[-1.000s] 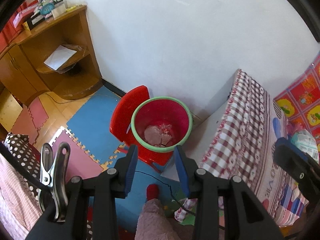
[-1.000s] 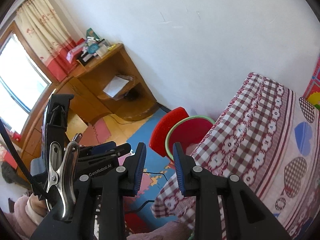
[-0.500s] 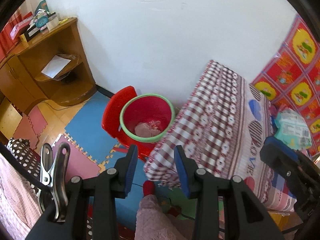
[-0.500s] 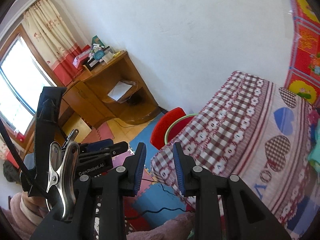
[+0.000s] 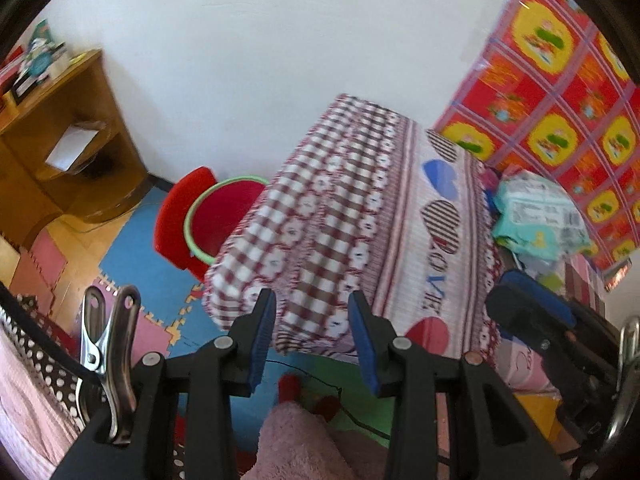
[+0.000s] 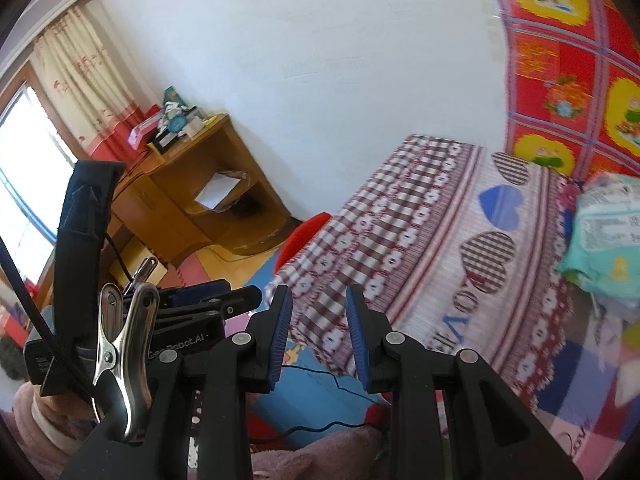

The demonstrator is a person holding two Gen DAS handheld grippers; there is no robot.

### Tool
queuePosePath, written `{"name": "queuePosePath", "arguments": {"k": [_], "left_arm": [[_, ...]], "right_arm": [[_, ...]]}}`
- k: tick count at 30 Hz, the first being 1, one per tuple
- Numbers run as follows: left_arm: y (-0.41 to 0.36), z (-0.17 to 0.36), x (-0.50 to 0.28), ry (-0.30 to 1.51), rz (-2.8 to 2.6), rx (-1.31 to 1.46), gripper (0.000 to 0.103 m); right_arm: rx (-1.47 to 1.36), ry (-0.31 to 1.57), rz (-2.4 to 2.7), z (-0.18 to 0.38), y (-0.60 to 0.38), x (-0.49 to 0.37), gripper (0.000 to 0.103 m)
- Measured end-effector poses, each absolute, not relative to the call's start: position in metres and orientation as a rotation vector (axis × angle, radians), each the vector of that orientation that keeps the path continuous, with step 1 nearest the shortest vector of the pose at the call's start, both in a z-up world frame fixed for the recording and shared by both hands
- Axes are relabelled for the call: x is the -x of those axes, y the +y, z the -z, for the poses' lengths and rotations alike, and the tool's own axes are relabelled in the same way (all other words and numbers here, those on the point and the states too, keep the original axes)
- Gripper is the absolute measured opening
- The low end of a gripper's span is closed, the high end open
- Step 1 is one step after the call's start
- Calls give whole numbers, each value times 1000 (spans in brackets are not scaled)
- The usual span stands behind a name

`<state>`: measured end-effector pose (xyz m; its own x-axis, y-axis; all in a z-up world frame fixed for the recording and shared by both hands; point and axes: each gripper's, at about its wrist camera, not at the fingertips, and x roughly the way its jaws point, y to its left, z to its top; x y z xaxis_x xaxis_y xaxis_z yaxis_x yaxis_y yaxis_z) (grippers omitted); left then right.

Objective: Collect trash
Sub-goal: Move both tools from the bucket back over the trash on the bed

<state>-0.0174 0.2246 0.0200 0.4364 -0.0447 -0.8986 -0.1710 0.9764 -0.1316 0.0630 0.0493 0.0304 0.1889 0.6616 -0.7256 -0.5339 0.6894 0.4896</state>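
A red bin (image 5: 228,216) with a green rim stands on the floor by a red stool (image 5: 176,220); the bed's checked cover (image 5: 344,220) hides its right half. A teal plastic packet (image 5: 536,216) lies on the bed by the red and yellow wall sheet, and shows again as the teal packet (image 6: 604,232) at the right edge. My left gripper (image 5: 312,320) hangs above the bed's near corner, open, with nothing between its blue pads. My right gripper (image 6: 318,316) is also open and empty over the same corner. Each sees the other: right gripper (image 5: 520,304), left gripper (image 6: 224,300).
A wooden corner shelf (image 5: 72,152) with papers stands at the left wall. Coloured foam mats (image 5: 132,256) cover the floor and a black cable (image 5: 320,376) runs across them. A person's pink sleeve (image 5: 296,440) and a red-socked foot (image 5: 288,386) lie below the left gripper.
Both grippers have swung right, away from the bin and over the bed. The bin has slid left and half behind the cover; the teal packet has come into view. The jaws kept their gap.
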Motion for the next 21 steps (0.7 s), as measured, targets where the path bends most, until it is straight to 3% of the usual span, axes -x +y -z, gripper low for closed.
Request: {"name": "queuePosePath", "arguments": {"k": [21], "left_arm": [[131, -15, -52, 1144, 209, 99, 39]], "right_arm": [[-227, 1084, -479, -17, -52, -111, 29]]}}
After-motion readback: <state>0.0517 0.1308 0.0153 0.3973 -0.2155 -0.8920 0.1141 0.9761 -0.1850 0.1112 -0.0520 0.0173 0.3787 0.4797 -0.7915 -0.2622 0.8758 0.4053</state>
